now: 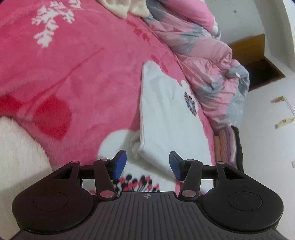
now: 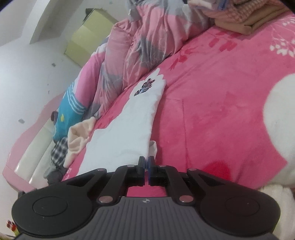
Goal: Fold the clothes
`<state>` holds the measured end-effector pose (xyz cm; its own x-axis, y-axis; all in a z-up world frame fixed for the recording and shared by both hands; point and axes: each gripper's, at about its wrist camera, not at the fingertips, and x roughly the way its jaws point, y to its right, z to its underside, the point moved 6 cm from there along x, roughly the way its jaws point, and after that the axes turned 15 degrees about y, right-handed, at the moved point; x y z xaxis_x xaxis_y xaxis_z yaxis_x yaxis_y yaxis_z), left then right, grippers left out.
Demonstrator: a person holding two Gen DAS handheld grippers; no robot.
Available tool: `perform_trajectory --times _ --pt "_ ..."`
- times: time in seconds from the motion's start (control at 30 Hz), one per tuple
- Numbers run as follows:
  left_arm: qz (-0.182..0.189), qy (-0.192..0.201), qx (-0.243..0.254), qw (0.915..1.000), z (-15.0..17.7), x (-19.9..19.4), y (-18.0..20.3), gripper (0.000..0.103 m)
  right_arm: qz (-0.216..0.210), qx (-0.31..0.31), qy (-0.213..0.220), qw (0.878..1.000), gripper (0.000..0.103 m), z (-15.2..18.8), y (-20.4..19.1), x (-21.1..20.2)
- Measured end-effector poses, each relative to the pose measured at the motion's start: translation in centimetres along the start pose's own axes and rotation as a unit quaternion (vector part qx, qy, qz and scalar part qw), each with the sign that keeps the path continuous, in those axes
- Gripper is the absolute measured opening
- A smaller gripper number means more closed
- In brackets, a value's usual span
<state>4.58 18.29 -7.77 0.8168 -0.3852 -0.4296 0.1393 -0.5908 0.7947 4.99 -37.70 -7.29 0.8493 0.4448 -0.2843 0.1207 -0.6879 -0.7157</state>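
With the shirt (image 1: 166, 114) lying as a long folded strip (sleeve tucked under), the left gripper (image 1: 147, 165) is hovering spread wide at its 6 o'clock end while the right gripper (image 2: 146, 169) is sitting pinched together, seemingly on nothing, so any further fold is calling for both to be taking matching corners.

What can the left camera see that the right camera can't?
Only the left wrist view shows the open left gripper and a brown wooden cabinet by the wall. Only the right wrist view shows the shut right gripper, a blue striped garment, a checked cloth and a stack of folded tan clothes. Both show the folded white shirt on the pink blanket, beside the pink and grey quilt.
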Motion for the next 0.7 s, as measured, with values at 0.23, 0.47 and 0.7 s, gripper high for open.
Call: perform_trajectory --times 0.23,0.47,0.7 --pt "0.016 -0.009 -0.027 0.9995 1.5 0.5 -0.4 0.051 0.008 0.112 -0.009 0.994 0.005 -0.2 1.0 -1.1" --pt "0.027 -0.010 -0.059 0.9978 2.8 1.3 -0.7 0.052 -0.008 0.243 -0.056 0.968 0.038 2.4 1.4 2.6" --pt "0.014 0.021 -0.075 0.9968 2.3 3.3 -0.4 0.053 0.023 0.308 -0.035 0.950 0.037 2.8 3.0 4.8"
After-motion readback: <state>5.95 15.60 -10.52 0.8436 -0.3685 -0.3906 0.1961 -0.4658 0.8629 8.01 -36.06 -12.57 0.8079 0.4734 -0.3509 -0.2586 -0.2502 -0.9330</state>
